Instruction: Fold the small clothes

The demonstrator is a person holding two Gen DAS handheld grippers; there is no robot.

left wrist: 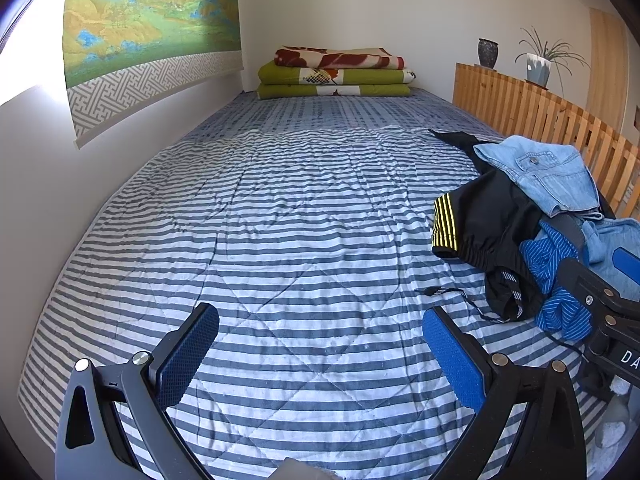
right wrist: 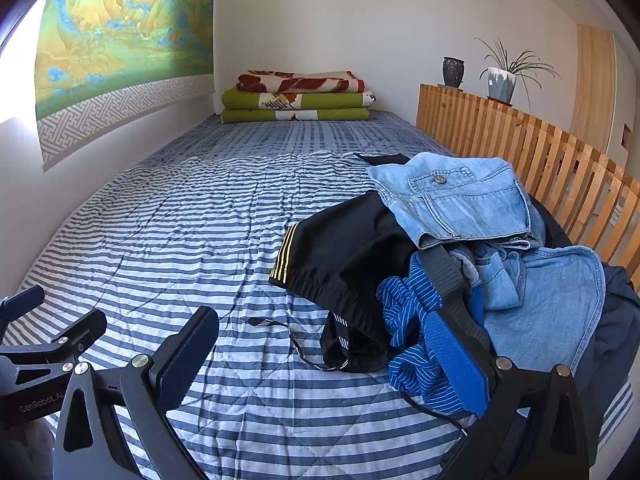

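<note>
Clothes pile lying at right edge of striped bed, beside left gripper, spread wide, gripping nothing. Right wrist view: right gripper gaping wide, right finger resting against blue striped garment.

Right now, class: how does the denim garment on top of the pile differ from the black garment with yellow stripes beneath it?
The denim garment is pale blue with a metal button; the black garment is dark with yellow stripes and a gathered elastic edge. The denim garment lies on top, the black garment partly underneath, reaching further onto the striped quilt. Both are crumpled, unfolded, and untouched by either gripper.
</note>
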